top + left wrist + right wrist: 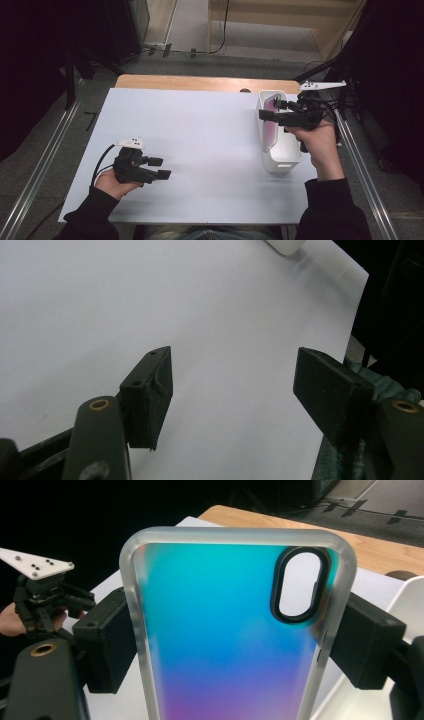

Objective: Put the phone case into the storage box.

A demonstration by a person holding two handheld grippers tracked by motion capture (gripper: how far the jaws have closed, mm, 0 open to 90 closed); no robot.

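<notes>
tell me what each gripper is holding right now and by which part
The right gripper is shut on the iridescent blue-to-pink phone case with a frosted rim, clamped across its two long side edges, over the white bin. The left gripper is open and holds nothing.

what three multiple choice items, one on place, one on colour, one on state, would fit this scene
1. Where does the white plastic bin stand?
A. on the table's right side
B. at its left edge
C. on the floor

2. What colours does the translucent-rimmed phone case show?
A. plain black
B. teal through blue to purple
C. red and yellow

3. How is the left gripper?
A. shut on the case
B. open, holding nothing
C. shut on the bin

Answers:
1 A, the high view shows the bin at the right of the white table.
2 B, the right gripper view shows that gradient.
3 B, its jaws stand wide apart over bare table, while the right gripper clamps the case's sides.
</notes>
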